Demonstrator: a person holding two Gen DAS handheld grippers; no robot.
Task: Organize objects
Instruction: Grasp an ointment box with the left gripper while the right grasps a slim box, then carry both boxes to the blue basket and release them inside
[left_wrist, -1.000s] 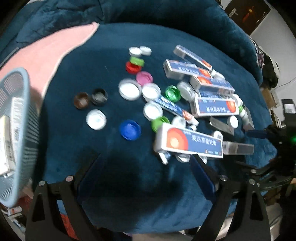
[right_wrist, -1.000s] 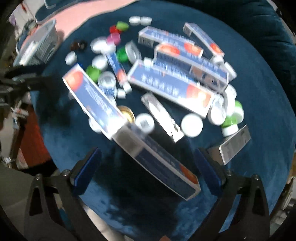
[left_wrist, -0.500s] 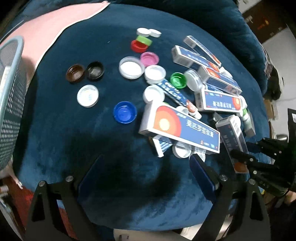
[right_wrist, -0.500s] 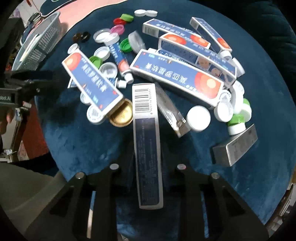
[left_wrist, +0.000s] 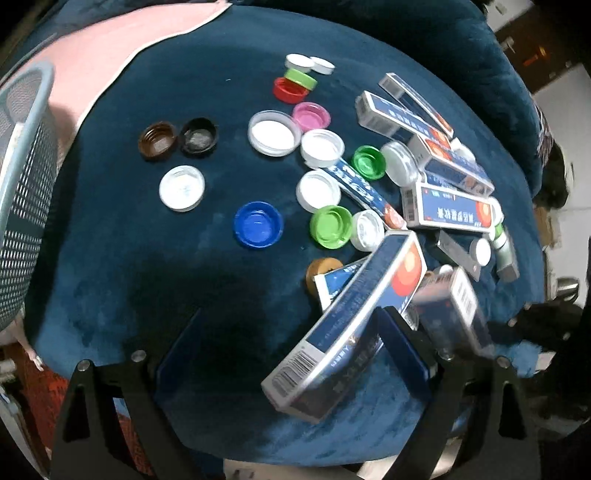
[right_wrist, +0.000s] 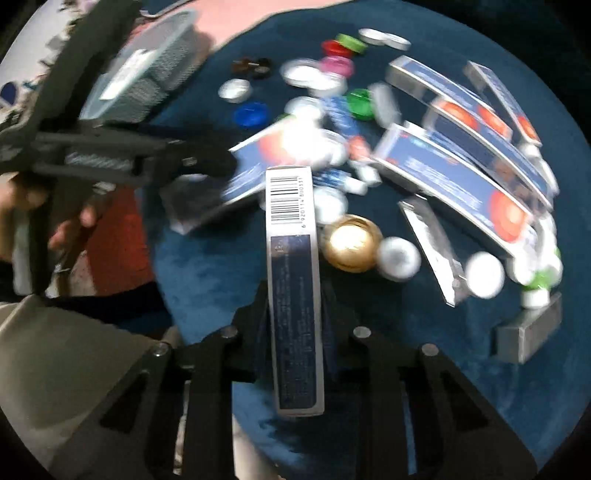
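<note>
Right hand-held gripper (right_wrist: 295, 325): clamped on narrow barcode box (right_wrist: 293, 291), lifted above blue tabletop (right_wrist: 461, 406). Left hand-held gripper (left_wrist: 291, 354): spread wide; large blue-and-orange carton (left_wrist: 354, 317) tilted between its fingers, contact not discernible. Obstructions: gold cap (right_wrist: 352, 243) just beside held box, loose bottle caps (left_wrist: 258, 225), stacked cartons (left_wrist: 450, 214) right. Mesh basket (left_wrist: 22, 177) at left edge.

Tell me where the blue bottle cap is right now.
In the left wrist view the blue bottle cap lies open side up left of centre, between a white cap and a light green cap.
</note>
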